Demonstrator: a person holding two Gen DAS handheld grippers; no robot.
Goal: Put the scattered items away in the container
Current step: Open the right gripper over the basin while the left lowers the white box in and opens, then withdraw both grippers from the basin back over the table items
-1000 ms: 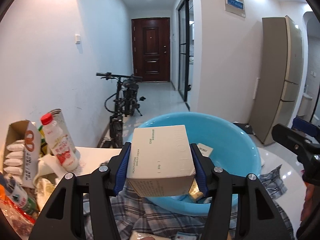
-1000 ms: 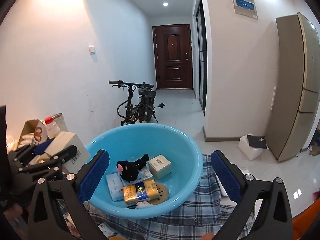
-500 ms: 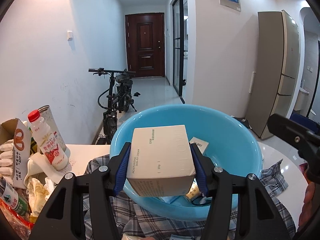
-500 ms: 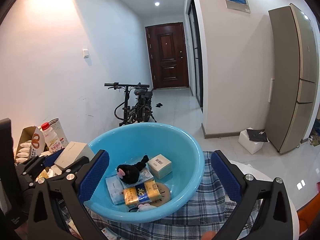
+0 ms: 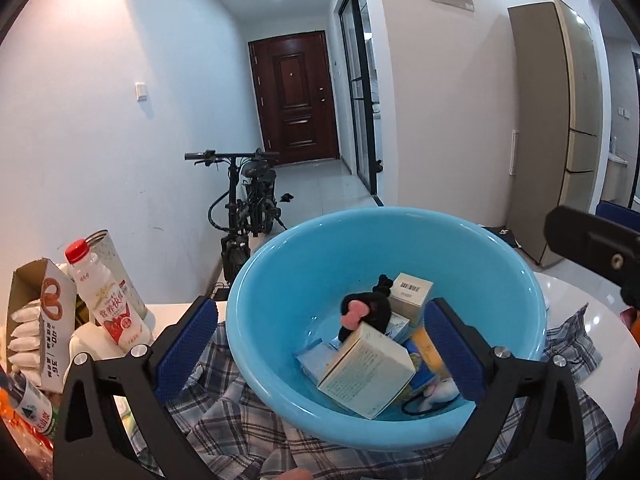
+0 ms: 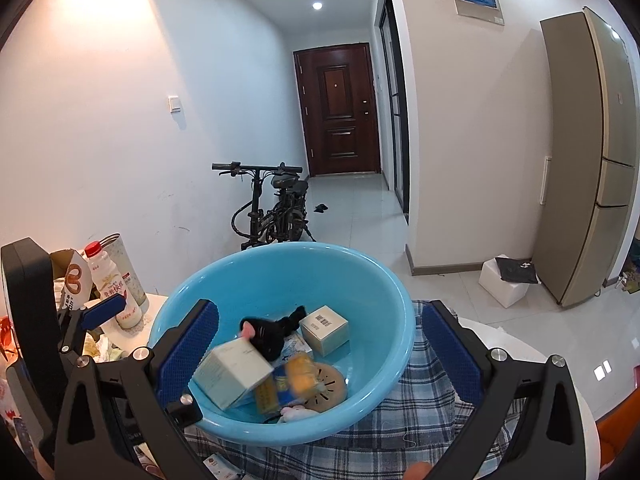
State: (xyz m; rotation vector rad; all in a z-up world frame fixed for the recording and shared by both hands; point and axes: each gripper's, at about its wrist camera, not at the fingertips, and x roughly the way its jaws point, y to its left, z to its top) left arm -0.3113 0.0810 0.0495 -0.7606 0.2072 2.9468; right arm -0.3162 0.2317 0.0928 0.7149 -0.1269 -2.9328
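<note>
One cream box [image 5: 366, 368] lies tilted in the blue basin [image 5: 280, 280]

You can read only a few labels here. The drink bottle [image 5: 107, 298] with the red cap has red Chinese characters on its label, reading about "营养快线". On the open carton [image 5: 50, 320] beside it you see a pretzel sign and, printed sideways, "40" and "36". The small box [image 5: 412, 292] in the blue basin [image 5: 280, 264] carries a barcode on top. The print on the bigger box [image 5: 366, 368] is too small to read.
</note>
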